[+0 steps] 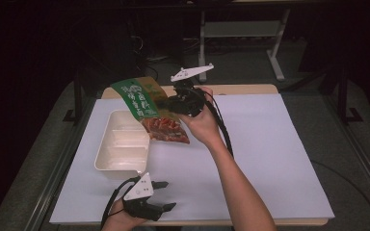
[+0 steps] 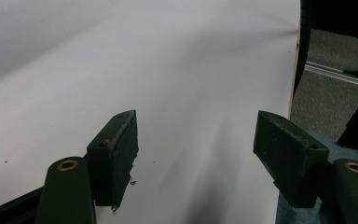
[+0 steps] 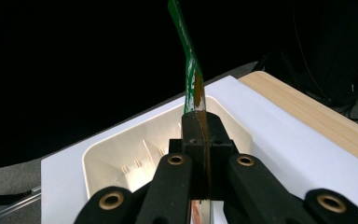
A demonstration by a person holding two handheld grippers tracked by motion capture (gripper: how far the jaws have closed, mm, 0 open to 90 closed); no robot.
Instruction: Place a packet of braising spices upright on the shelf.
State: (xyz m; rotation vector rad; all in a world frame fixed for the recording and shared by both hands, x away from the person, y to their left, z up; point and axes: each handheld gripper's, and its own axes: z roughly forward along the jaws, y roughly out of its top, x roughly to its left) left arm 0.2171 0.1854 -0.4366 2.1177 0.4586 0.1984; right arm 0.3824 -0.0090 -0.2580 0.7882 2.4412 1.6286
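1. Left gripper (image 1: 166, 196) – held low at the near edge of the table (image 1: 270, 159), in a hand that enters from the bottom of the high view; it rests just above the white surface, jaws pointing right; in the left gripper view the jaws stand wide apart with nothing between them.
2. White tray (image 1: 120, 144) – a divided tray on the left part of the table, just beyond the left gripper; apart from both grippers.
3. Snack packet (image 1: 149, 108) – green at the top, red contents below; lifted clear of the table, tilted, its lower end hanging over the tray's right rim.
4. Right gripper (image 1: 161, 103) – raised above mid-table, forearm reaching up from the bottom edge, hand turned so the jaws point left; jaws closed tight on the packet's right edge; in the right gripper view the packet (image 3: 192, 84) rises edge-on from between the jaws, the tray (image 3: 121, 158) beneath.
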